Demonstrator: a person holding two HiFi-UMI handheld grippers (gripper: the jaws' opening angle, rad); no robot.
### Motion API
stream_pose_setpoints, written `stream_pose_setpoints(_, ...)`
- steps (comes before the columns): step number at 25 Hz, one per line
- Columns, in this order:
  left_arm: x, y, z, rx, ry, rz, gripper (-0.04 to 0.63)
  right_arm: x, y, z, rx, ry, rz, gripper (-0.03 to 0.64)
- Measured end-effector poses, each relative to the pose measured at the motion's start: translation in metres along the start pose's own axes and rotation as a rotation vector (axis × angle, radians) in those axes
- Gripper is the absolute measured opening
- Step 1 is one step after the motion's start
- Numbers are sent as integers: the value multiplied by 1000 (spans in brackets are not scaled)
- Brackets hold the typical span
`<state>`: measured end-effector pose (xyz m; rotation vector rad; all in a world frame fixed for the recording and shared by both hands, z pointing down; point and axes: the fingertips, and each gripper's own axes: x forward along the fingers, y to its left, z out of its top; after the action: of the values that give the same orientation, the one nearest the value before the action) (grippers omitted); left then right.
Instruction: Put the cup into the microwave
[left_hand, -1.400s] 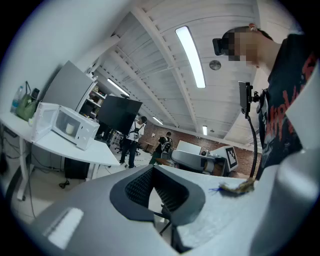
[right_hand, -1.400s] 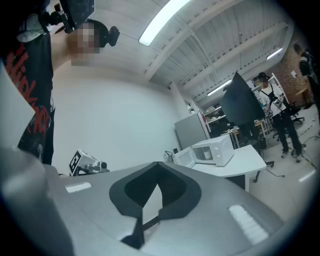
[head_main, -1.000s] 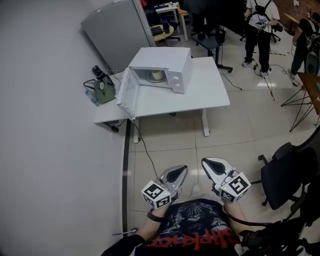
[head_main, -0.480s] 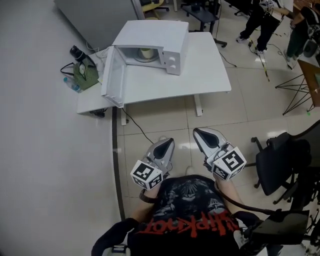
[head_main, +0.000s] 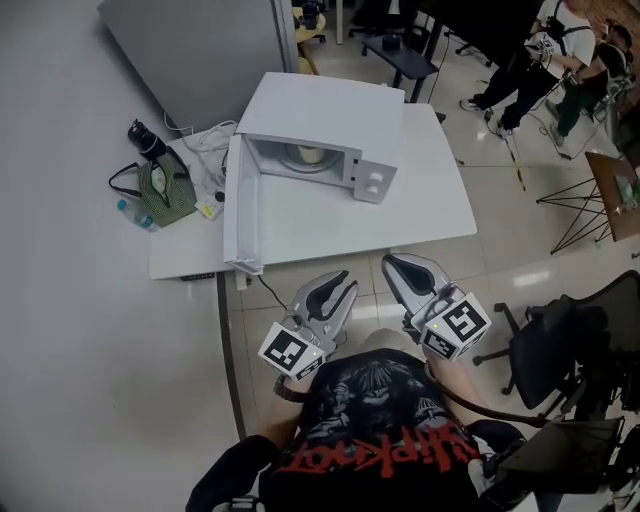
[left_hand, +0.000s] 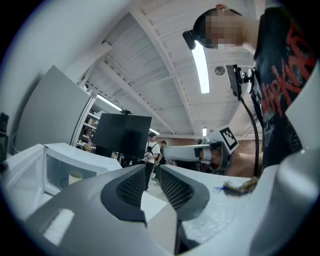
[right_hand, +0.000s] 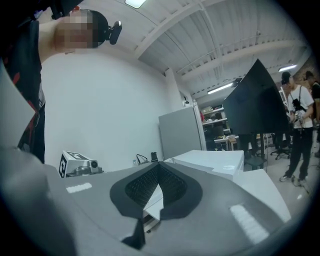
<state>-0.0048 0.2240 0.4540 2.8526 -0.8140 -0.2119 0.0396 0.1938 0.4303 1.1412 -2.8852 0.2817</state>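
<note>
Left gripper (head_main: 338, 284) is opening its jaws: a narrow gap shows between the pads, with nothing in it. Right gripper (head_main: 400, 266), just beside it, has its pad tips pressed together and is empty too. Both point level towards the table (head_main: 430, 200), whose near edge lies just ahead of their tips.

The cup (head_main: 310, 153) sits inside the microwave (head_main: 330, 105), ahead of the left gripper and well apart from it. Only part of it shows below the oven's roof. In the left gripper view it is a small pale shape deep in the cavity; in the right gripper view the cavity cannot be seen at all. The door (head_main: 240, 210) stands swung wide, ahead and to the left of the left gripper, its far end reaching about to the table's near edge.

Against a second ago, table and microwave are much nearer to both grippers — then they hung over bare floor, far from the edge.

Bare tabletop lies ahead of the right gripper, in front of the oven. A green bag (head_main: 160, 190) lies beyond the door, further left. A chair (head_main: 560, 350) stands to the right of the right gripper, cut off by the frame's edge.
</note>
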Motion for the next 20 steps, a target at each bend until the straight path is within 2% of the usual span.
stream_pose_setpoints(3, -3, 41, 0, -35, -31, 4, 112, 26, -5, -6, 35, 25, 3, 0)
stream_pose_setpoints(6, -9, 57, -1, -71, -47, -31, 124, 44, -7, -11, 43, 56, 6, 0)
stream_pose_setpoints(9, -1, 64, -11, -82, 13, -71, 129, 53, -16, -11, 53, 51, 0, 0)
stream_pose_setpoints(11, 7, 70, -15, -80, 20, -90, 129, 55, -25, -12, 66, 41, -2, 0)
stream_pose_setpoints(12, 9, 75, -13, -86, 2, -90, 101, 58, -30, -14, 71, 41, -3, 0)
stream_pose_setpoints(13, 11, 81, -9, -99, -23, -83, 10, 61, -35, -15, 76, 41, -5, 0)
stream_pose_setpoints(15, 16, 99, -8, -137, -47, -60, 12, 68, -47, -16, 89, 38, -5, 0)
stream_pose_setpoints(16, 21, 107, -12, -153, -32, -46, 101, 73, -54, -16, 94, 37, -2, 0)
stream_pose_setpoints(20, 47, 148, -48, -204, 75, 58, 324, 101, -82, -7, 98, 29, 46, 0)
